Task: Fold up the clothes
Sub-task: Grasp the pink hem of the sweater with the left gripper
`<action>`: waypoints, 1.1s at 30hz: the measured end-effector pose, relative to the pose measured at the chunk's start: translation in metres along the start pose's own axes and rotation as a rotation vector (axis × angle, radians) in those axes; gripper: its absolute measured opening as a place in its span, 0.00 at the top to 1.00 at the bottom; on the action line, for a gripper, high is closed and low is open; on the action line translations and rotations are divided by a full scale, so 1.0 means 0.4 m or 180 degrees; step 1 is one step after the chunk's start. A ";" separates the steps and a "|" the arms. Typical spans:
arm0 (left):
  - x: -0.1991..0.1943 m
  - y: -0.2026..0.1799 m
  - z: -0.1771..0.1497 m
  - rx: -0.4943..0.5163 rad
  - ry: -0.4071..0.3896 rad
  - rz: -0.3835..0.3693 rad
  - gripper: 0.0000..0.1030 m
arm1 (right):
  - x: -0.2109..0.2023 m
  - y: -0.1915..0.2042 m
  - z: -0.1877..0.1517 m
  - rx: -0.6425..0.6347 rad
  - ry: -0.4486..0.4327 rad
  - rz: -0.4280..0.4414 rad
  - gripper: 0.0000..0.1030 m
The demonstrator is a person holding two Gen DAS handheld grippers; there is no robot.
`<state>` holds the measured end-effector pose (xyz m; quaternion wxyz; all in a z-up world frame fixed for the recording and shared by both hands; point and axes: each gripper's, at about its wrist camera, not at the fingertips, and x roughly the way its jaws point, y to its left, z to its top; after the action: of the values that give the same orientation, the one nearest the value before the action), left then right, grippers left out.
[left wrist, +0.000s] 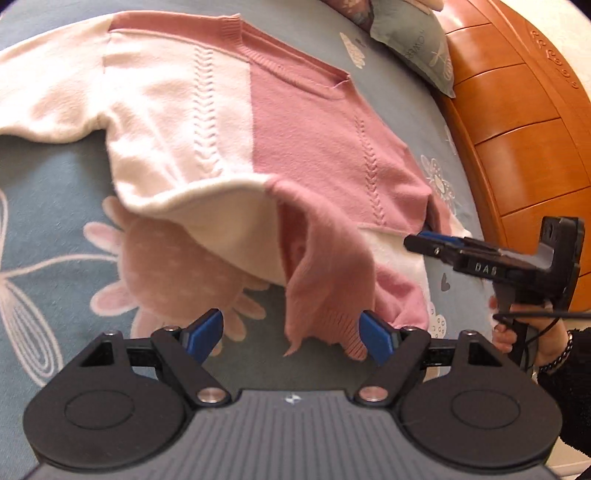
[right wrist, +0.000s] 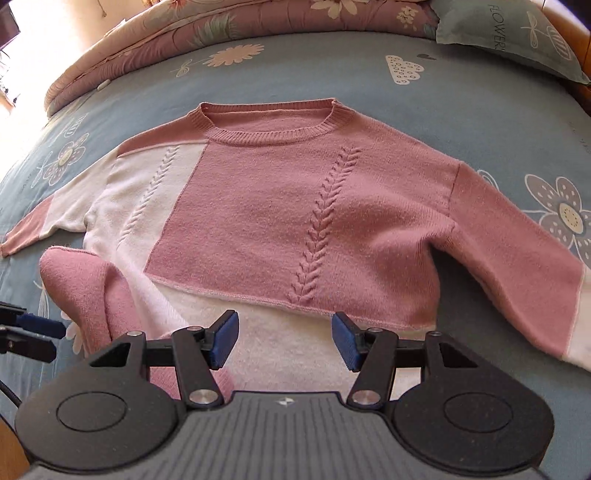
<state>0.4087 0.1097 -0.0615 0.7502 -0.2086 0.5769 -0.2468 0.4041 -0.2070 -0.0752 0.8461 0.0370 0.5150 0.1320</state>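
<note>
Pink/white sweater (right wrist: 258,206) w/ cable braids; blue floral sheet (right wrist: 295,74); blue-padded black claws.

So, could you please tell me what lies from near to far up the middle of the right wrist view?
Right claw → sweater's white hem panel → pink front → ribbed collar → blue floral bedsheet → pink quilt.

Pink-and-white knit sweater (right wrist: 280,221), round ribbed neck at upper centre of the right wrist frame, lies front-up and flat on the bed. Both sleeves spread outward. Lower-left hem corner is lifted and bunched.
</note>
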 end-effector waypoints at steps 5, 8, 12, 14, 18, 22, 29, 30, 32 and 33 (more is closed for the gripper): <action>0.046 -0.018 0.022 0.0094 -0.0131 -0.0172 0.43 | -0.008 -0.008 -0.049 0.0101 0.0059 0.0067 0.40; 0.056 -0.024 0.023 0.0014 -0.0110 -0.0466 0.44 | -0.009 -0.017 -0.068 0.0155 0.0091 0.0092 0.40; 0.072 -0.055 -0.008 0.0229 0.0103 -0.0557 0.44 | -0.009 -0.027 -0.080 0.0194 0.0128 0.0135 0.40; 0.076 -0.044 -0.013 0.0190 0.0083 -0.0528 0.44 | -0.007 -0.031 -0.081 0.0180 0.0141 0.0132 0.38; 0.085 0.047 -0.009 -0.0516 -0.0237 -0.0731 0.48 | 0.007 -0.033 -0.087 0.0191 0.0185 0.0163 0.37; 0.106 0.105 -0.051 -0.1095 -0.0347 -0.0979 0.55 | 0.021 -0.029 -0.094 0.0213 0.0247 0.0177 0.37; 0.095 0.075 -0.089 -0.1135 -0.0342 -0.1107 0.68 | 0.040 -0.033 -0.105 0.0236 0.0331 0.0169 0.37; 0.092 0.074 -0.087 -0.1135 -0.0347 -0.1108 0.70 | 0.043 -0.035 -0.106 0.0247 0.0337 0.0165 0.37; 0.072 0.063 -0.086 -0.1083 -0.0340 -0.1133 0.70 | 0.042 -0.033 -0.104 0.0254 0.0343 0.0159 0.36; 0.056 0.055 -0.089 -0.1028 -0.0321 -0.1143 0.70 | 0.042 -0.032 -0.104 0.0241 0.0347 0.0157 0.36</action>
<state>0.3820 0.1121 -0.1005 0.6791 -0.4371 0.5243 -0.2700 0.3771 -0.2180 -0.1115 0.8113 0.0744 0.5639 0.1350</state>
